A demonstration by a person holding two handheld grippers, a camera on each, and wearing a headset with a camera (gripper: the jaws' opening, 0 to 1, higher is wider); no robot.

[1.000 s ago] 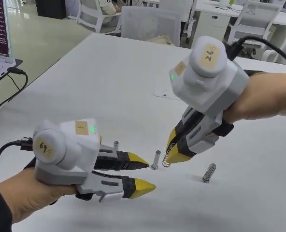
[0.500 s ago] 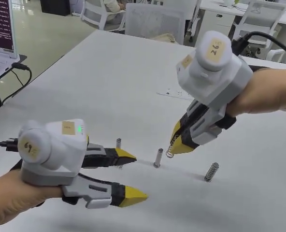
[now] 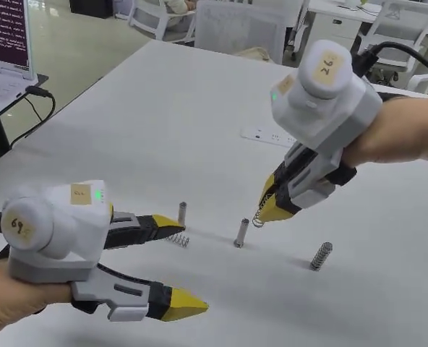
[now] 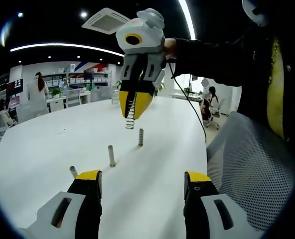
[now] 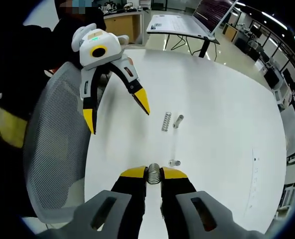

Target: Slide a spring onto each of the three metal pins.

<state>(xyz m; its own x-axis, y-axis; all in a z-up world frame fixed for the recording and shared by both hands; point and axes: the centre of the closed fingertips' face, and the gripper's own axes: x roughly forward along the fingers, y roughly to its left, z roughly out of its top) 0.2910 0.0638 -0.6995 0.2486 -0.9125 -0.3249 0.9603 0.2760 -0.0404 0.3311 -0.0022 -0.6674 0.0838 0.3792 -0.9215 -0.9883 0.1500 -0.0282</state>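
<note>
Three metal pins stand on the white table [image 3: 149, 130]. The left pin [image 3: 182, 212] and the middle pin [image 3: 241, 233] are bare; the right one wears a spring [image 3: 321, 256]. A loose spring [image 3: 176, 239] lies flat beside the left pin. My right gripper [image 3: 266, 211] is shut on another spring [image 3: 258, 217], which hangs from its tips just above and right of the middle pin. My left gripper [image 3: 182, 264] stands wide open near the table's front, holding nothing; its upper fingertip is close to the loose spring. From the left gripper view, the held spring [image 4: 130, 117] dangles over the pins [image 4: 110, 155].
A white power strip [image 3: 268, 136] lies on the table beyond the right gripper. A laptop [image 3: 4, 43] on a side stand is at far left, with office chairs [image 3: 236, 29] behind the table. A mesh chair back [image 5: 58, 144] sits by the near edge.
My left gripper has opened wider and drawn back to the left, and a loose spring now lies by the left pin. The right gripper stays over the middle pin with its spring.
</note>
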